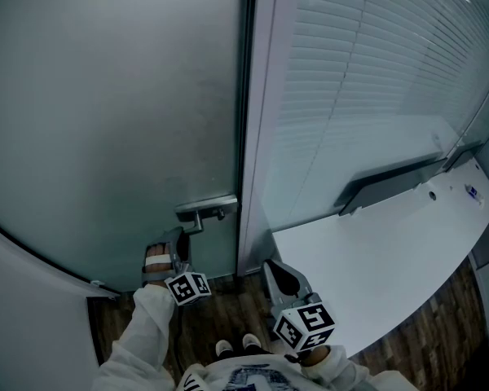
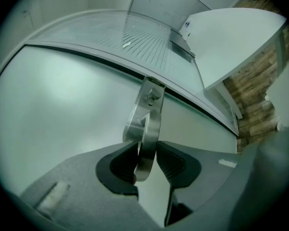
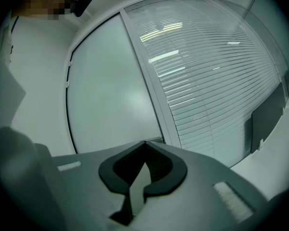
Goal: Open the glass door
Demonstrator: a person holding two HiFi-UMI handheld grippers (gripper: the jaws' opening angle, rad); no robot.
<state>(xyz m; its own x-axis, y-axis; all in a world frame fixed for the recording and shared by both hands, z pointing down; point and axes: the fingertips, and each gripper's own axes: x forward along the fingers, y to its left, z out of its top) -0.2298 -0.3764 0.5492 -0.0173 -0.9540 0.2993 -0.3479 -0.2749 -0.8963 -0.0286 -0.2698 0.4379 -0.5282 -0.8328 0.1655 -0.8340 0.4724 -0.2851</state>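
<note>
White sleeves [image 1: 143, 332], white shoes [image 1: 235, 346]. Grey left claw [image 1: 182, 237], right claw [image 1: 274, 269]: black pads [image 2: 118, 167], black-and-white marker cubes [image 1: 187, 287].

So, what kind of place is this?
Probably an office, or a meeting-room entrance: a frosted glass door with a metal lever handle, horizontal blinds beside it, and a white desk below them.

The glass door [image 1: 106, 120] is frosted grey, handle [image 1: 205, 211] silver, floor [image 1: 228, 309] brown wood-grain.
</note>
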